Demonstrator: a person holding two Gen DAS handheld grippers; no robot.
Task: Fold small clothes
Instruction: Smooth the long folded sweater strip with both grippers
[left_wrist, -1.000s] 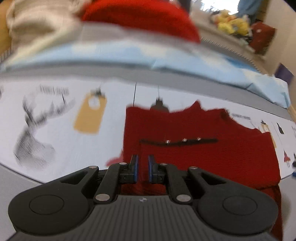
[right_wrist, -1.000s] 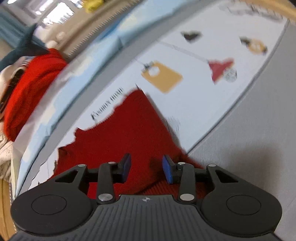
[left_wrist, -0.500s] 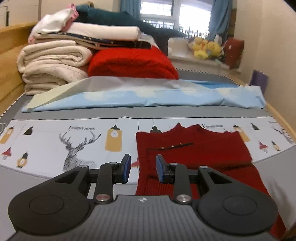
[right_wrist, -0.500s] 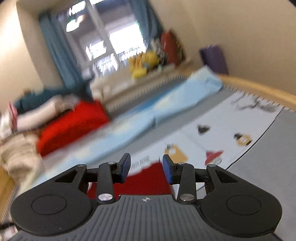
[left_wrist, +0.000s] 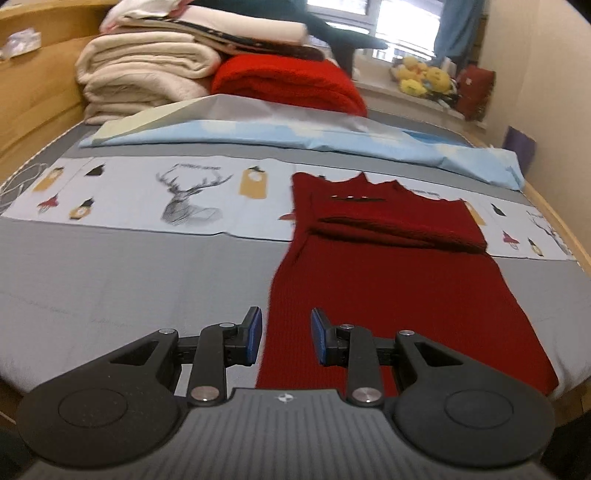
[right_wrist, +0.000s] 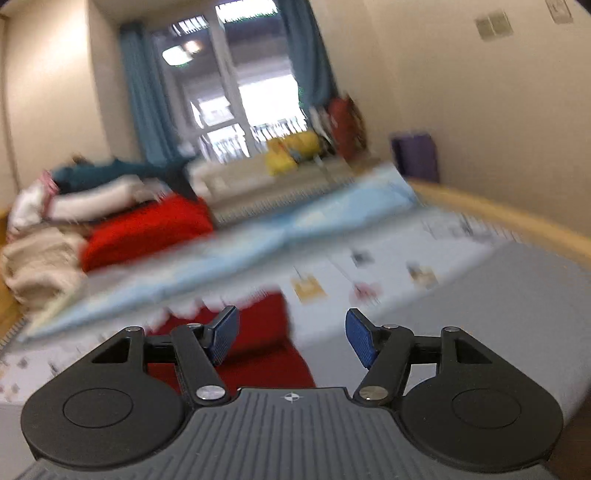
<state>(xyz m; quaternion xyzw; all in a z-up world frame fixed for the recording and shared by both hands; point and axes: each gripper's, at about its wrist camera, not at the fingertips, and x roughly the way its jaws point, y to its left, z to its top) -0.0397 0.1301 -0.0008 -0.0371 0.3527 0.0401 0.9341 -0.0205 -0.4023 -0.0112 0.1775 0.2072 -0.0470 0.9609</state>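
A dark red knitted garment (left_wrist: 388, 280) lies flat on the grey bed (left_wrist: 129, 280), its top on a printed white cloth (left_wrist: 155, 192). A sleeve is folded across its chest. My left gripper (left_wrist: 286, 339) is open and empty, held above the garment's near left edge. My right gripper (right_wrist: 291, 338) is open wide and empty, raised above the bed. In the blurred right wrist view the garment (right_wrist: 266, 332) shows just past the fingers, under the left one.
A pale blue sheet (left_wrist: 295, 133) lies across the bed behind the garment. Stacked cream blankets (left_wrist: 144, 77) and a bright red folded blanket (left_wrist: 288, 85) sit at the back left. A wooden bed frame (left_wrist: 554, 221) runs along the right. Yellow plush toys (left_wrist: 424, 79) sit on the windowsill.
Both grippers have pulled back and up from the garment. The left jaws went from nearly shut to open; the right jaws opened wider. The sleeve now lies folded across the chest.
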